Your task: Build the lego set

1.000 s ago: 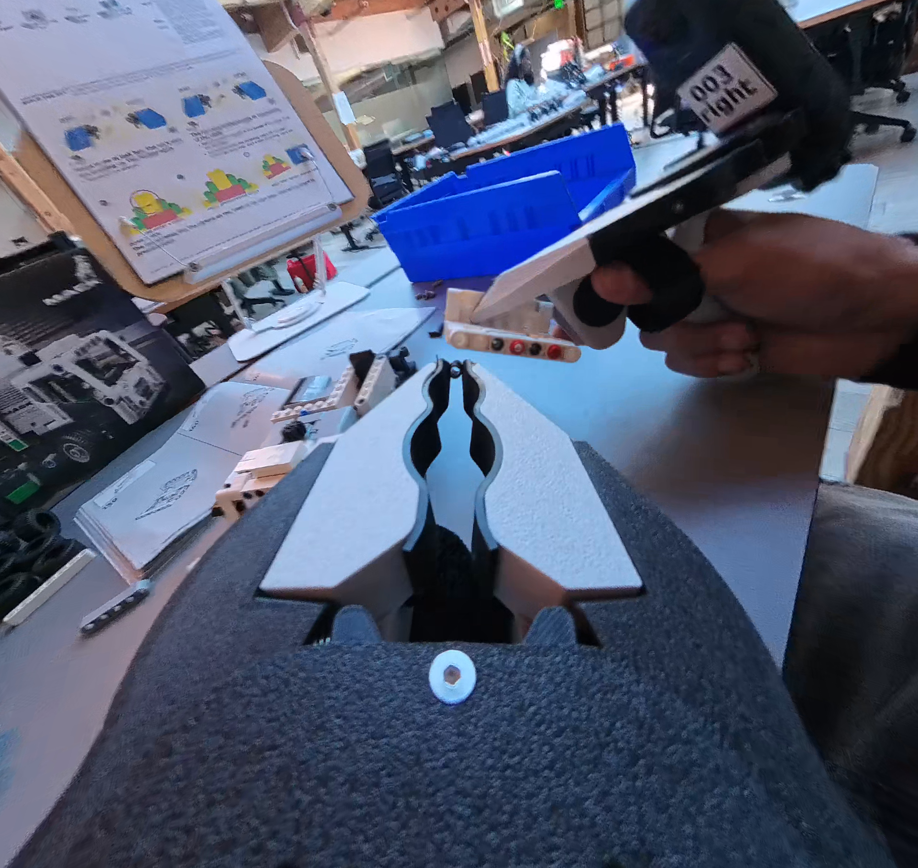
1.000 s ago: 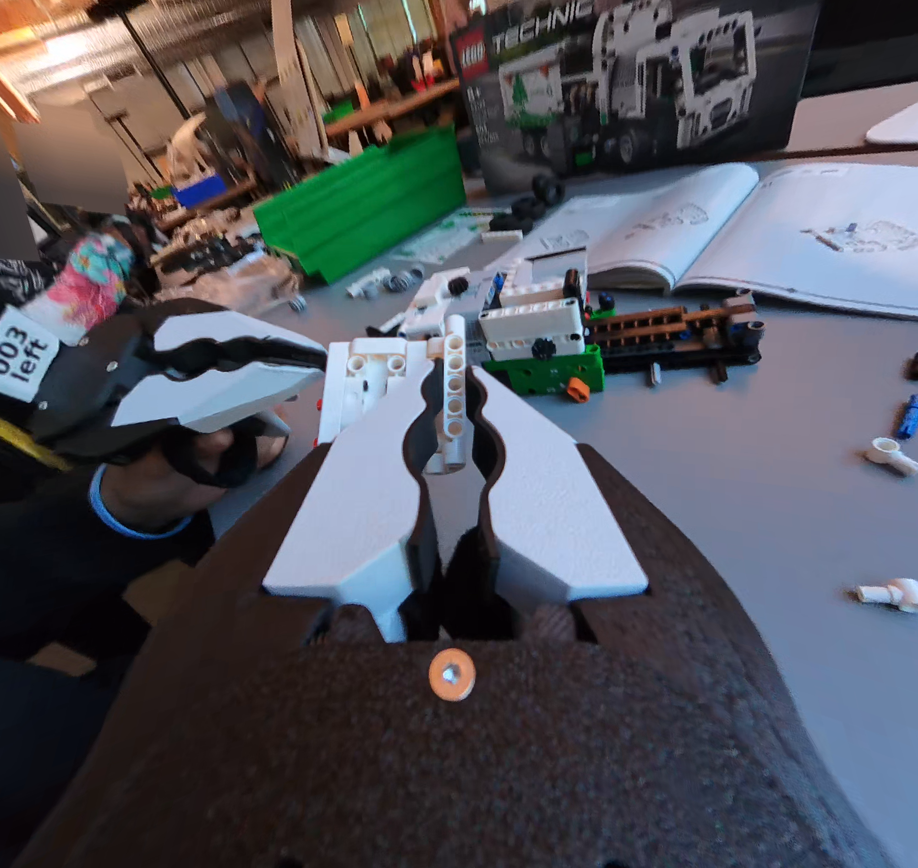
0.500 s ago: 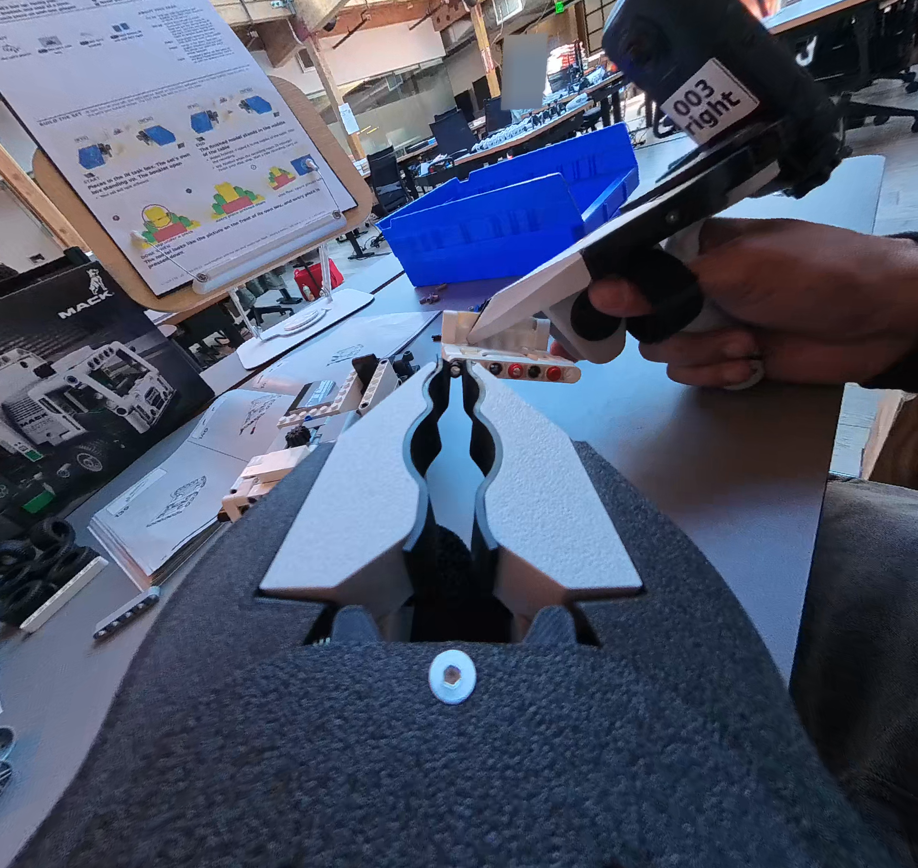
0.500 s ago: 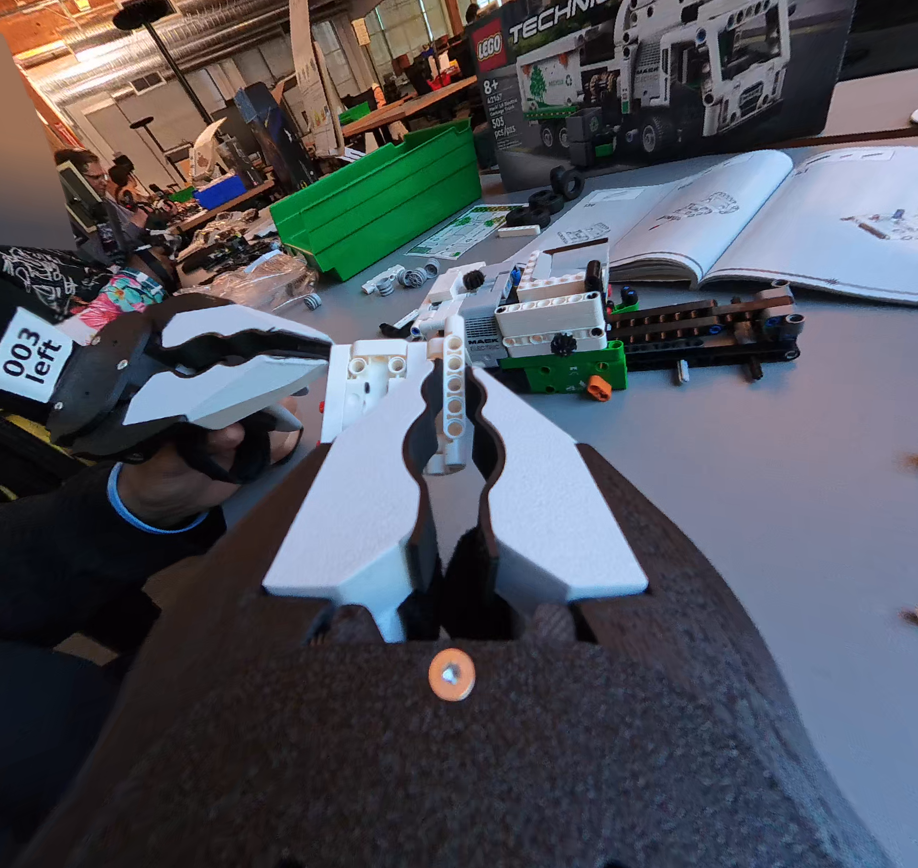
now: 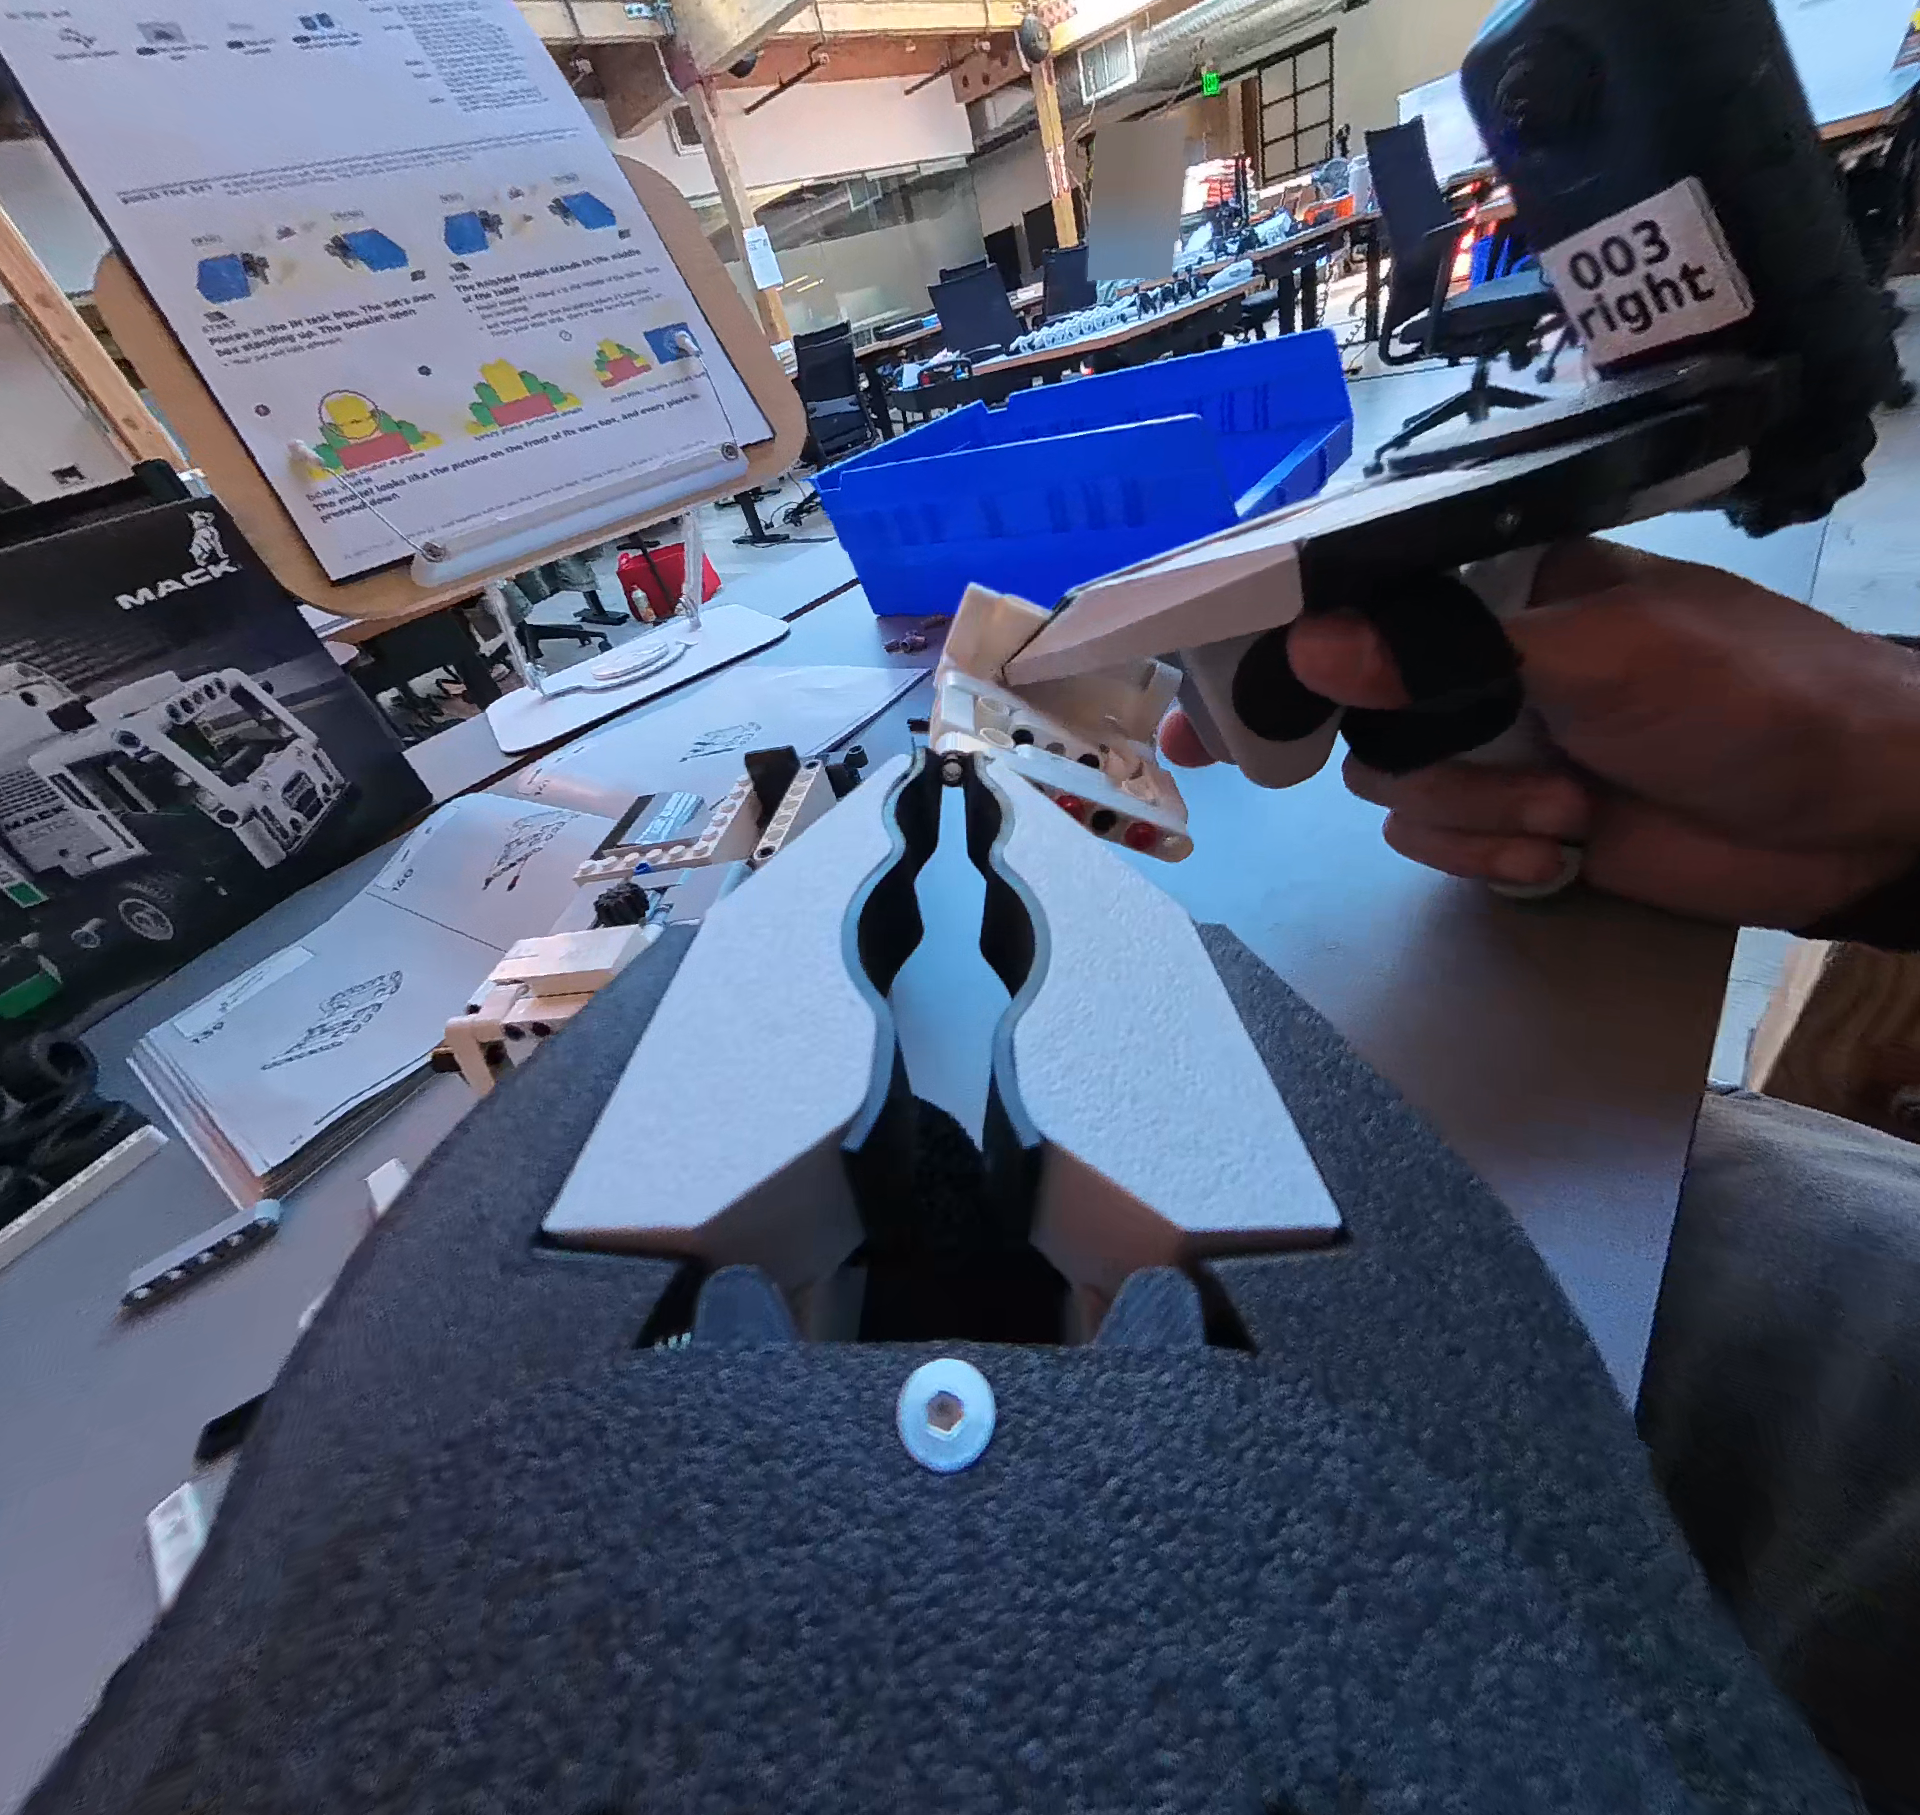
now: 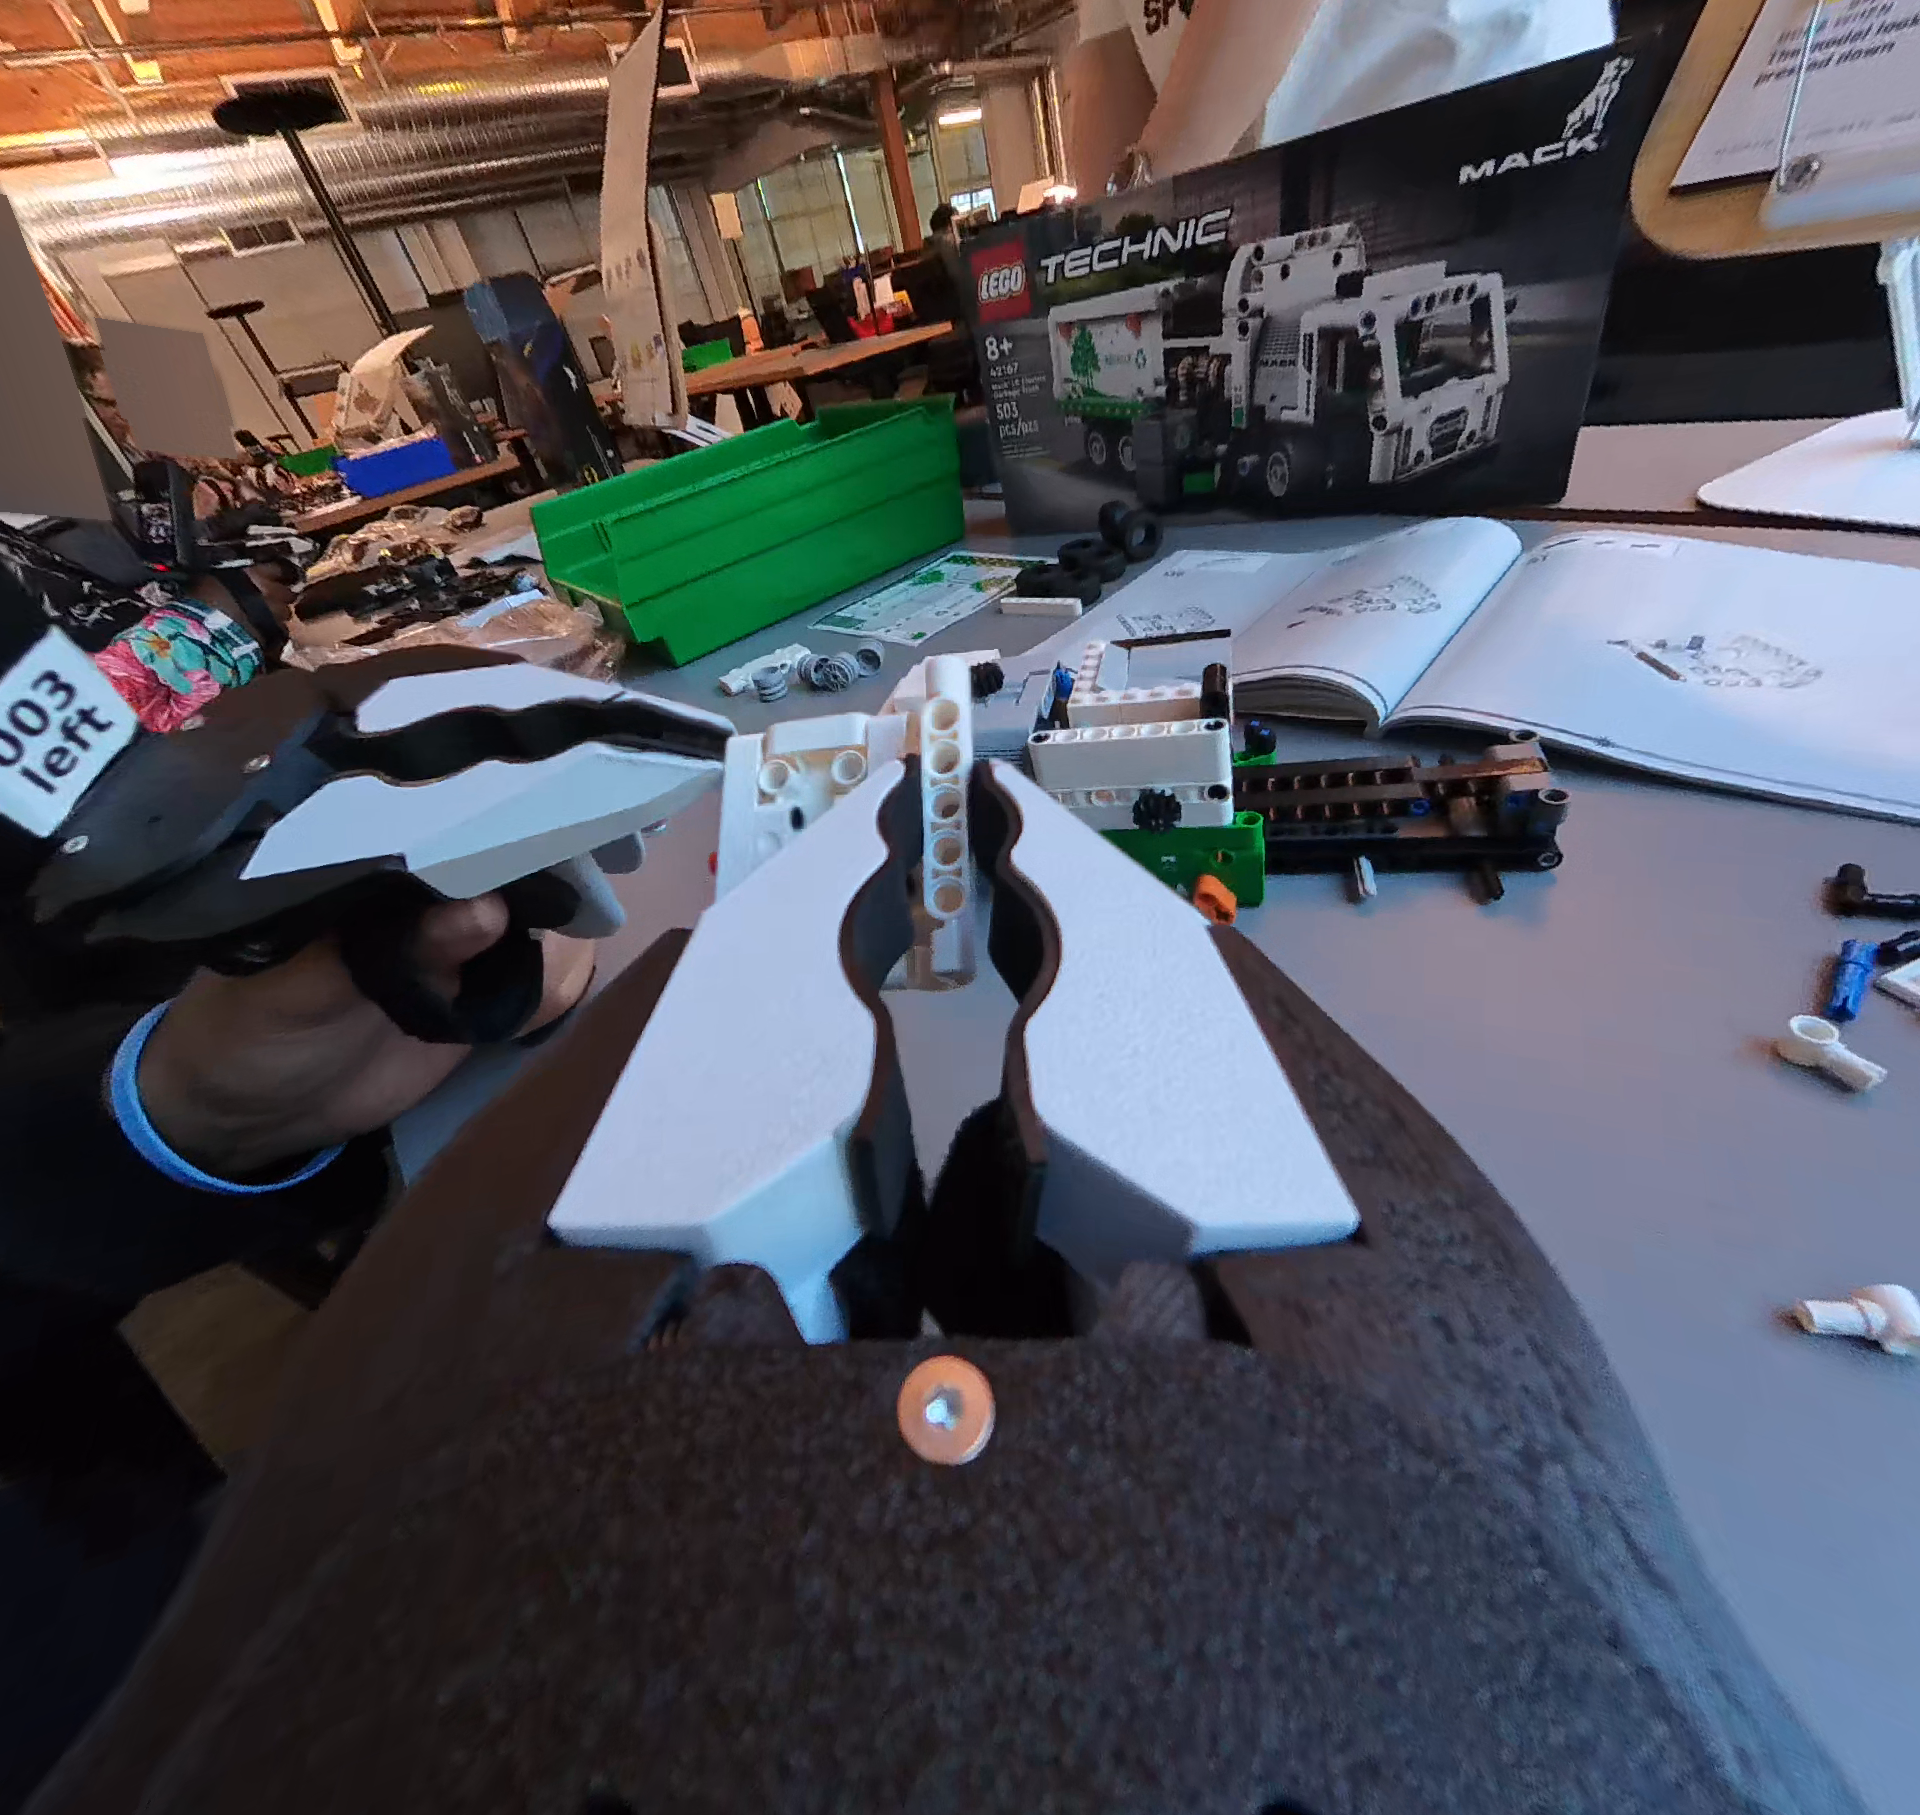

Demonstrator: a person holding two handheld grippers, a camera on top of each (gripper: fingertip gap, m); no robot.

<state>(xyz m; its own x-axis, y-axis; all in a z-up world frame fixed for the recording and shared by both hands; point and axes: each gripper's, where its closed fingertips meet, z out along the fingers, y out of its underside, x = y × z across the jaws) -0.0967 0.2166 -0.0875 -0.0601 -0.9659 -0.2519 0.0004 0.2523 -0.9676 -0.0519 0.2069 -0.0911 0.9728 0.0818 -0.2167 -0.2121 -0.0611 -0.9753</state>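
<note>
Your right tongs are clamped on a white sub-assembly, gripping its upright beam with a row of round holes. In the left wrist view the same white sub-assembly hangs from the right tongs above the table, with red and black pins showing along its lower edge.

Your left tongs are closed on a small dark pin at the very tip. That pin sits right against the near corner of the white sub-assembly; whether it has entered a hole cannot be determined. In the right wrist view the left tongs point at the left side of the sub-assembly, with their tips at its edge.

The rest of the set lies on the table:
- The partly built chassis, with white, green and dark brown sections, stands just beyond the held sub-assembly.
- The open instruction booklet lies behind the chassis.
- The set box stands upright behind the booklet.
- Black tyres lie in front of the box.
- A green bin sits to the left of the box.
- Loose white, blue and black connectors are scattered at the right.

In the left wrist view, a blue bin stands at the far side of the table, and an instruction sheet on a stand rises at the left.
</note>
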